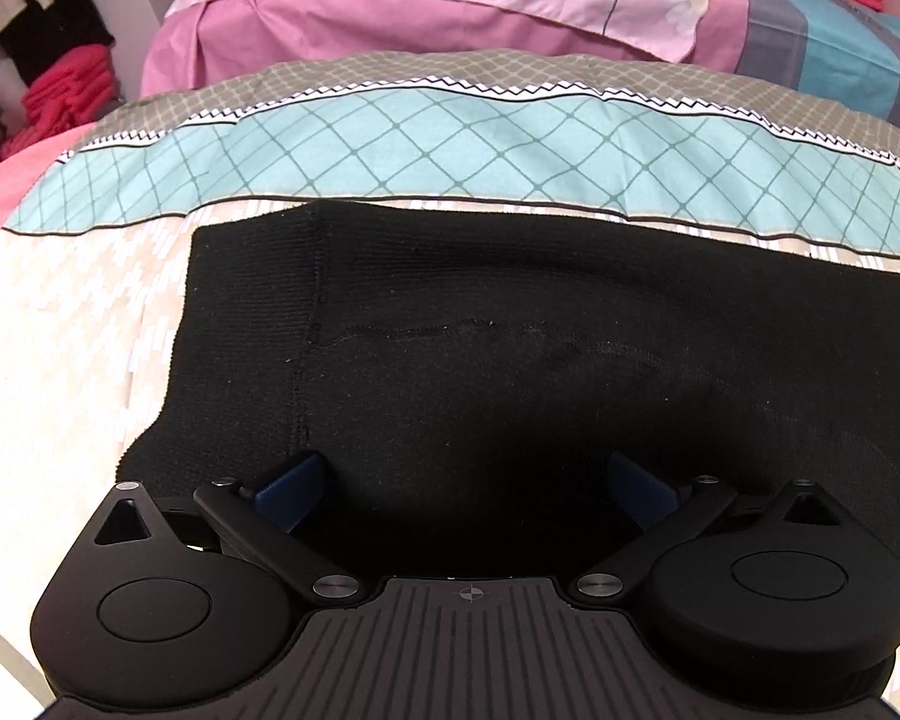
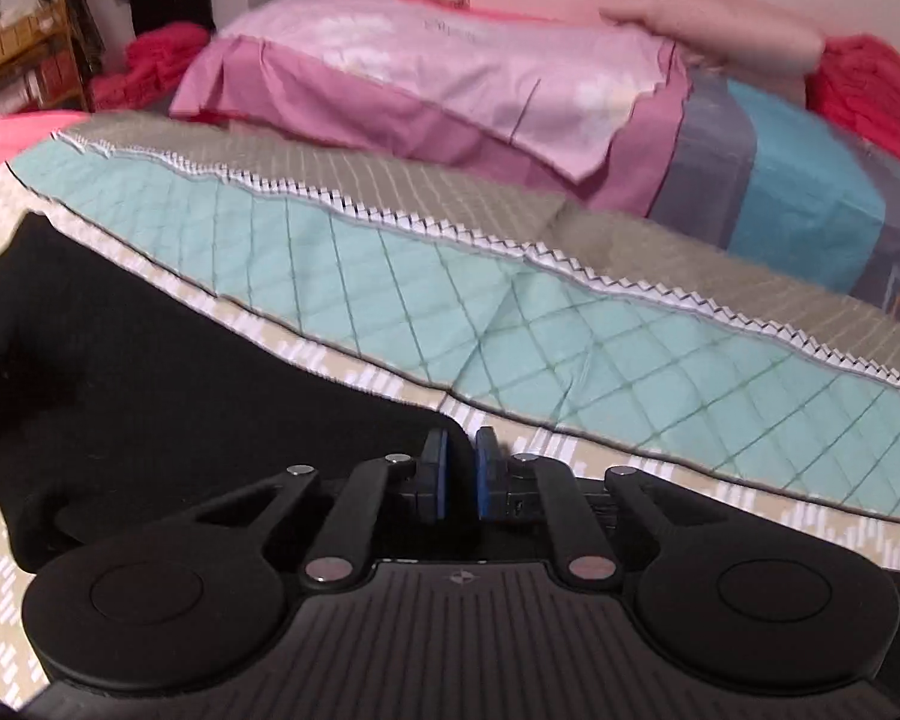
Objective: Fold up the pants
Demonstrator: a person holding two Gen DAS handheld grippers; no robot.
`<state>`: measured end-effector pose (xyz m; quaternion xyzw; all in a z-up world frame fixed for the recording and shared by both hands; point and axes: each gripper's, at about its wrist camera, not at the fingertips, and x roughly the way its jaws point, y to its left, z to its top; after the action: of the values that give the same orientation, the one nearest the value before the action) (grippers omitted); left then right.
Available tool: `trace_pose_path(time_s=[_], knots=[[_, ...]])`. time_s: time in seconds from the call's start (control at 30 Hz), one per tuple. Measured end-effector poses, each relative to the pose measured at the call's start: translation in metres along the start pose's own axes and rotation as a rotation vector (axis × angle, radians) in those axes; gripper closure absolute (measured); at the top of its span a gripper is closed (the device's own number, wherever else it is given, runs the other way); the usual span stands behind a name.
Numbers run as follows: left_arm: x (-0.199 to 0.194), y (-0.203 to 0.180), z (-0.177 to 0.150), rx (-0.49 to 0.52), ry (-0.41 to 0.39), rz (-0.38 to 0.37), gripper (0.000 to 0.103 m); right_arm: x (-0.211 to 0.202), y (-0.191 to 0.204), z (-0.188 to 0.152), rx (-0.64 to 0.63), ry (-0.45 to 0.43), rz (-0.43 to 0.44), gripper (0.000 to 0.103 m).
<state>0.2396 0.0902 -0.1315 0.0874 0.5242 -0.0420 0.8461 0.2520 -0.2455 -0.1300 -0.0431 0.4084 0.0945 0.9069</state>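
Black knit pants lie flat on the patterned bedspread, with a ribbed band along their left end. My left gripper is low over the pants near that end, open, its blue pads wide apart and only cloth beneath them. In the right wrist view the pants stretch away to the left. My right gripper sits at their right edge, its blue pads drawn almost together on the cloth's edge.
Behind the pants the bedspread has a teal diamond band and a grey band. A pink pillow and a blue-striped one lie further back. Red folded clothes are stacked at the far left and far right.
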Motion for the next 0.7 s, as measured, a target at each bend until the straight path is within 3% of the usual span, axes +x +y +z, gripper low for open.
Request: trace_pose_path(time_s=[0.07,0.13,0.27,0.3,0.33,0.37,0.4,0.43,0.47,0.53,0.6,0.7], knots=[[0.0,0.0,0.0,-0.005,0.002,-0.001,0.0,-0.017,-0.004,0.001,0.039,-0.011,0.011,0.076],[-0.002,-0.001,-0.002,-0.001,0.006,-0.001,0.0,-0.043,-0.015,-0.009,0.087,-0.055,0.008,0.047],[-0.002,-0.001,0.001,-0.005,0.017,0.001,0.0,-0.084,-0.059,-0.053,0.202,-0.094,-0.016,0.035],[-0.002,-0.001,0.002,-0.007,0.019,0.002,0.0,-0.083,-0.075,-0.065,0.225,-0.055,-0.037,0.033],[-0.001,-0.001,0.003,-0.009,0.021,0.003,0.0,-0.08,-0.091,-0.076,0.254,0.002,-0.096,0.049],[-0.001,-0.001,0.003,-0.01,0.022,0.004,0.0,-0.091,-0.108,-0.085,0.29,-0.017,-0.097,0.065],[-0.001,-0.001,0.003,-0.011,0.021,0.006,0.0,-0.107,-0.125,-0.092,0.358,-0.048,-0.08,0.066],[-0.001,-0.001,0.003,-0.011,0.018,0.008,0.0,-0.124,-0.139,-0.097,0.425,-0.072,-0.112,0.043],[0.0,-0.001,0.002,-0.013,0.016,0.009,0.0,-0.142,-0.151,-0.105,0.467,-0.119,-0.183,0.035],[0.0,-0.002,0.003,-0.017,0.018,0.016,0.0,-0.166,-0.171,-0.118,0.479,-0.16,-0.328,0.034],[0.001,-0.003,0.005,-0.023,0.024,0.025,0.0,-0.174,-0.195,-0.126,0.508,-0.148,-0.425,0.035],[0.003,-0.005,0.007,-0.035,0.026,0.04,0.0,-0.167,-0.226,-0.135,0.586,-0.136,-0.451,0.037]])
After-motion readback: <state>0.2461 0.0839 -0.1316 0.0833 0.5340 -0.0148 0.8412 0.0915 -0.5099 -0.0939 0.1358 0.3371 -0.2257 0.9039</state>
